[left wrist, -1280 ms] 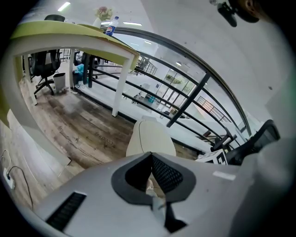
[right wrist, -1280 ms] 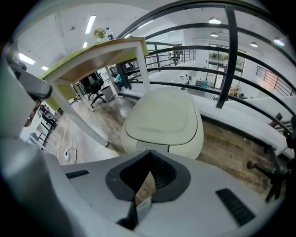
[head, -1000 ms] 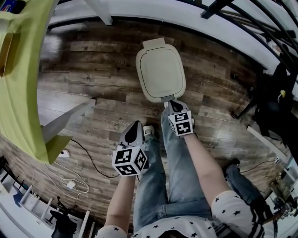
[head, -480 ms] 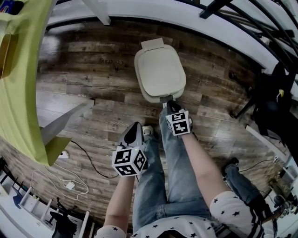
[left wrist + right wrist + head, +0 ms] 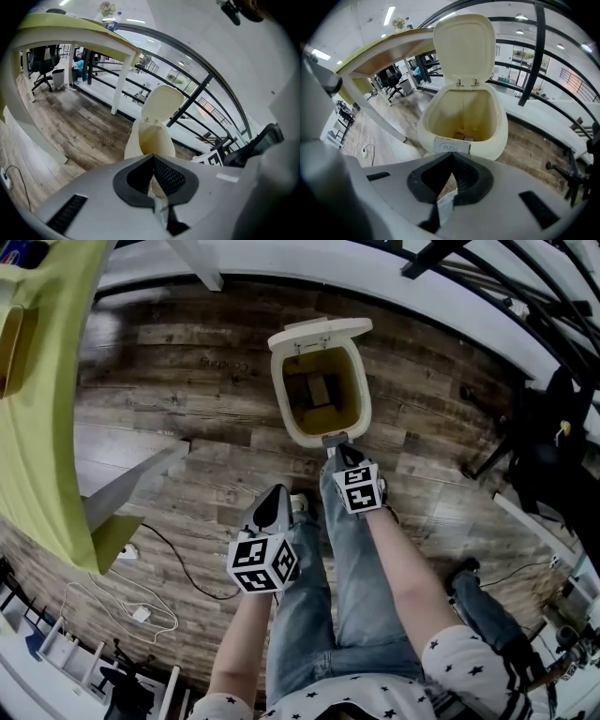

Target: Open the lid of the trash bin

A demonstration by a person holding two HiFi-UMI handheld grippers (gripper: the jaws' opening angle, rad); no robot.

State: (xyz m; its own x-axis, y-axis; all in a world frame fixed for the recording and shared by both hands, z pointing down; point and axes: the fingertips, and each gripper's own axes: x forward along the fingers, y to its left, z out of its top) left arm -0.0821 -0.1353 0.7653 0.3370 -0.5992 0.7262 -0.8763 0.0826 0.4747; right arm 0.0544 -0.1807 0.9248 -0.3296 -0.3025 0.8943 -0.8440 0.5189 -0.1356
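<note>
Cream plastic trash bin [image 5: 285, 413] stands on the dark wood-plank floor [image 5: 169, 409], straight ahead of the right tool [image 5: 336, 450]. Its flat cream lid [image 5: 319, 331] is up, standing near upright on the hinge at the end farthest from the tool. The bin mouth is fully open, with a few brown scraps [image 5: 320, 390] at the bottom.

Right tool: jaws together, nothing between them. The right gripper view [image 5: 451, 158] shows the tips pointed at the grey PUSH plate [image 5: 451, 146] on the bin's near rim. The plate sits just ahead of and a little below the tips; whether they touch it I cannot tell. From above, the tip lies at the bin's front tab.

Left tool [image 5: 273, 506]: jaws likewise together and empty [image 5: 153, 161]. It is held back beside the person's leg, well apart from the bin, which lies ahead and to the right of it [image 5: 140, 140], lid raised [image 5: 161, 103].

Key relation: the bin's long axis runs straight away from the right tool, latch plate at the near end and hinge at the far end. The right tool is clearly the nearer one, and it alone is lined up with the latch.

Judgement: the lid is already open, so the task looks complete. Any remaining move is probably drawing the right tool back along that axis without nudging the rim.
</note>
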